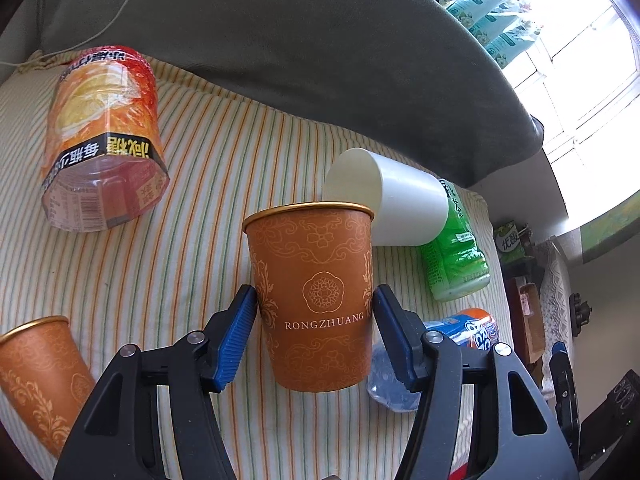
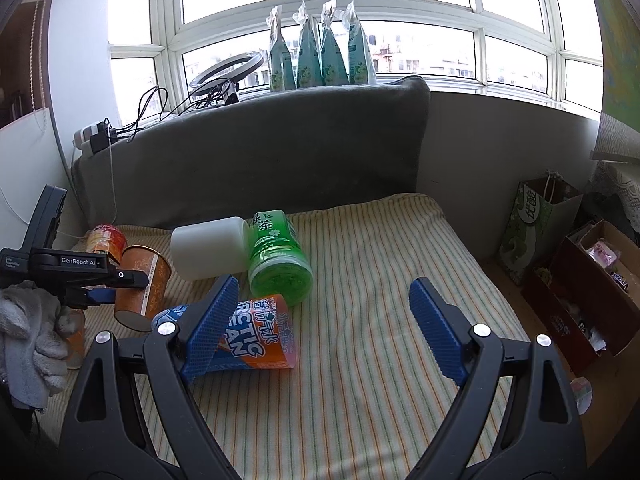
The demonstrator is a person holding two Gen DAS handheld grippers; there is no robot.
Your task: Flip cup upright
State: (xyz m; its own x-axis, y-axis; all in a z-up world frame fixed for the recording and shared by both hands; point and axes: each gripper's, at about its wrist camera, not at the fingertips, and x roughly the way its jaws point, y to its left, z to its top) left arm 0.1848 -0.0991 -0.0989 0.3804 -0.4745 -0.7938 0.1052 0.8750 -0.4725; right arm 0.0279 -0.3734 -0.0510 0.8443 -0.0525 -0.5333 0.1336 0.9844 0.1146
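An orange paper cup (image 1: 316, 300) marked RONGZHUANG stands rim up between the blue pads of my left gripper (image 1: 316, 312), which is shut on its sides. The right wrist view shows this cup (image 2: 142, 284) tilted in the left gripper (image 2: 108, 280), just above the striped cushion. A second orange cup (image 1: 40, 376) lies tilted at the lower left. A white cup (image 1: 396, 200) lies on its side behind the held cup; it also shows in the right wrist view (image 2: 208, 248). My right gripper (image 2: 324, 320) is open and empty over the cushion.
On the striped cushion (image 2: 380, 280) lie an orange bottle (image 1: 104, 140), a green tea bottle (image 2: 278, 260) and an Arctic Ocean bottle (image 2: 256, 336). A grey backrest (image 2: 260, 160) stands behind. Bags and a box (image 2: 592, 292) sit on the floor at right.
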